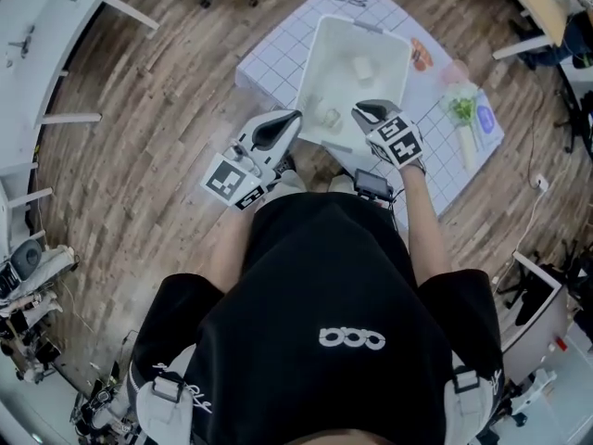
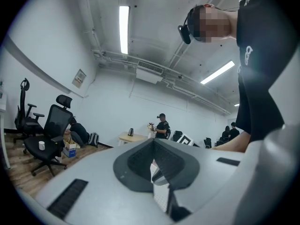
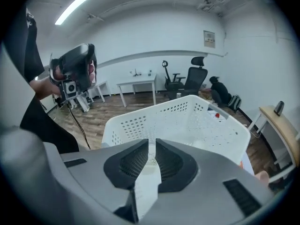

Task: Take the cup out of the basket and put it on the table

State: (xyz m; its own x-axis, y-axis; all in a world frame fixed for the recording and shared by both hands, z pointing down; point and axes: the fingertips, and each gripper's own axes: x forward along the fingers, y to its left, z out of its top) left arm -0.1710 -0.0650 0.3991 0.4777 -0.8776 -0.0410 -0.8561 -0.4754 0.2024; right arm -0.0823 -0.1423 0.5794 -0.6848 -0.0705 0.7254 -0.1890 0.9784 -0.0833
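I'm at the reach-in step. My right hand-held gripper hangs over the near rim of the basket, tilted down, jaws pressed together on nothing. The left hand-held gripper is likewise closed and empty, at the basket's 7 o'clock corner. The cup, as I take that pale thing to be, sits inside the basket toward 12 o'clock, untouched. Next I should spread the right jaws, dip in and close on its wall. The basket stands on a grid-patterned bench, greens at its 3 o'clock. Around it are wood floor, an office chair and strip lights.
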